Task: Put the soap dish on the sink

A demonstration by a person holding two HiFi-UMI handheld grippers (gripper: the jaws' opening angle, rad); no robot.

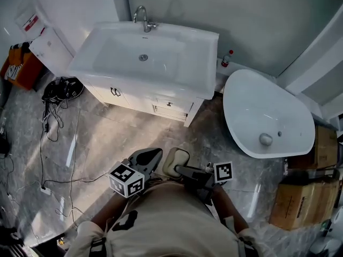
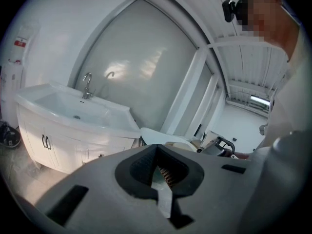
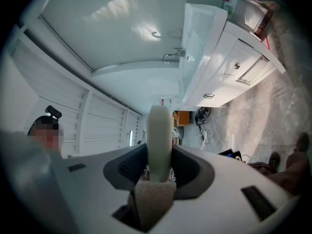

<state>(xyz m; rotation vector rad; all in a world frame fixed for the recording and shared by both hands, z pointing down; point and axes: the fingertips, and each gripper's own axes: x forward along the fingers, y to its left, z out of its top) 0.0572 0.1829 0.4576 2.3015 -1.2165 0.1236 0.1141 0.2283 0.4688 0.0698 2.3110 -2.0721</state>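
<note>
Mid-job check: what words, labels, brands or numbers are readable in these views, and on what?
Nothing can be read in any view.
Red label on the white wall box: too small to read.
Black-and-white print on the orange box: blurred, unreadable.
On the marker cubes: square patterns only, no letters.
On the cardboard boxes: no legible print.

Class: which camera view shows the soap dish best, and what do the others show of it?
The head view: the soap dish shows its oval face, held by the right gripper. The right gripper view shows only its thin edge between the jaws. The left gripper view gives no clear sight of it.
</note>
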